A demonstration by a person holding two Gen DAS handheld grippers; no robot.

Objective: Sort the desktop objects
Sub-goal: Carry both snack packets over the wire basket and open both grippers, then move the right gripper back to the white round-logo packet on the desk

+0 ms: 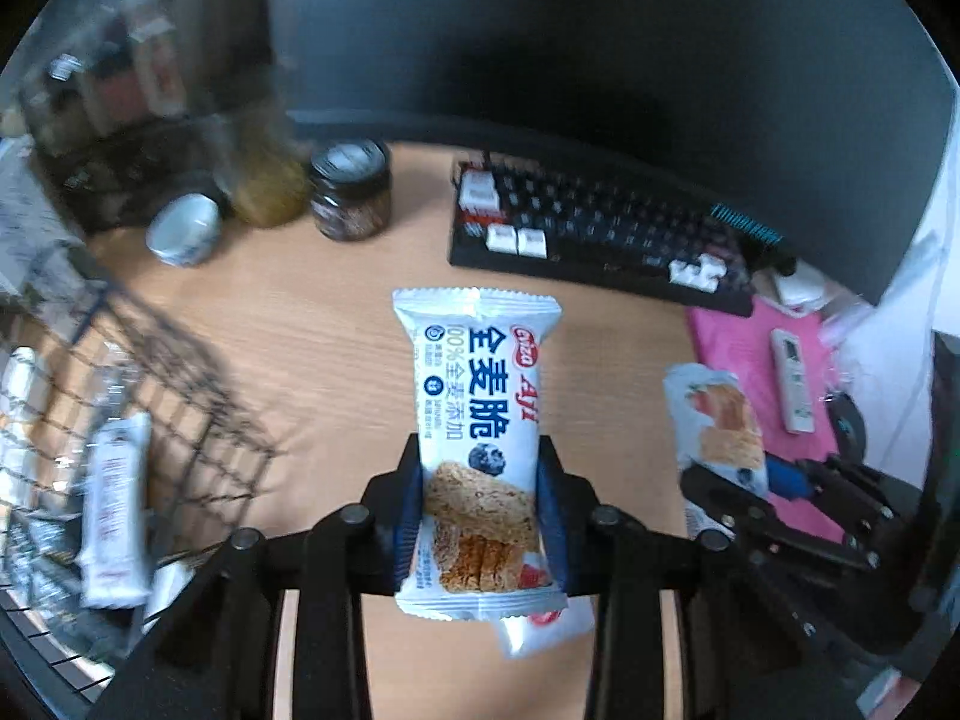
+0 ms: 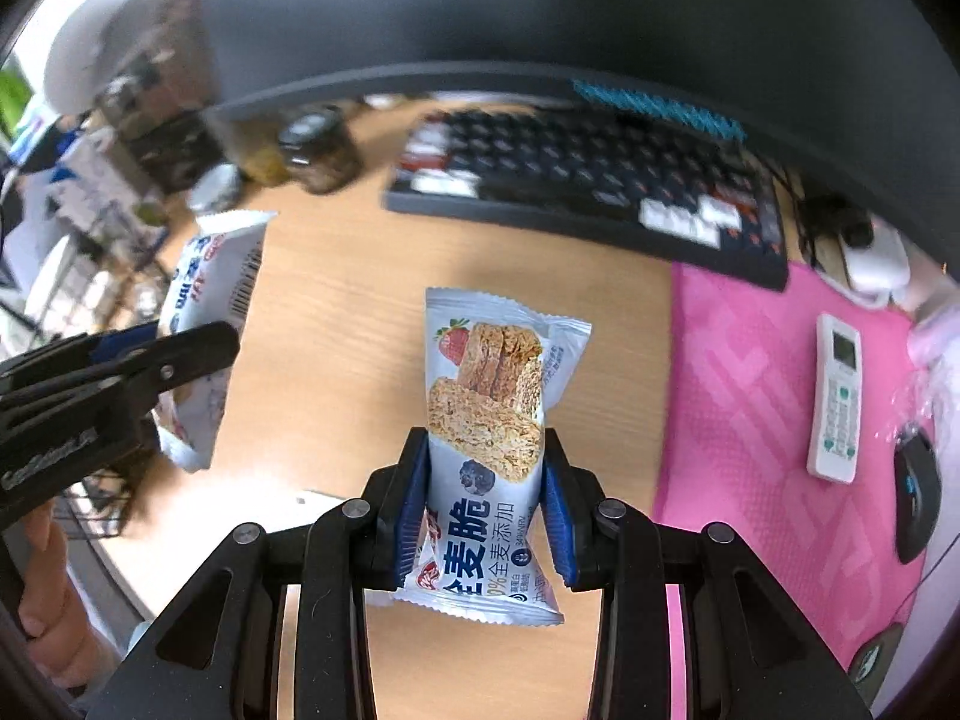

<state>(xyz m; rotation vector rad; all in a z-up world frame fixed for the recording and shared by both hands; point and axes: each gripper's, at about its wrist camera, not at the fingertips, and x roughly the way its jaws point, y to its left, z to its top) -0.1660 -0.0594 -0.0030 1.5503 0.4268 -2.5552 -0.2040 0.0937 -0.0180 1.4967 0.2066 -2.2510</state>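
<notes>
left wrist view, left tool pinching snack packet, right tool pinching second packet

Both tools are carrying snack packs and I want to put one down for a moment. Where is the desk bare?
The open wood between the jars, the keyboard and the wire basket is free. The pink mat has a bare left half; its right side holds a remote and mouse. The back-left corner is crowded.

The left hand-held gripper points forward with its blue-padded fingers pressed in from both sides on a held packet, and the right hand-held gripper beside it does the same, while bare fingers grip the left one's handle.
</notes>
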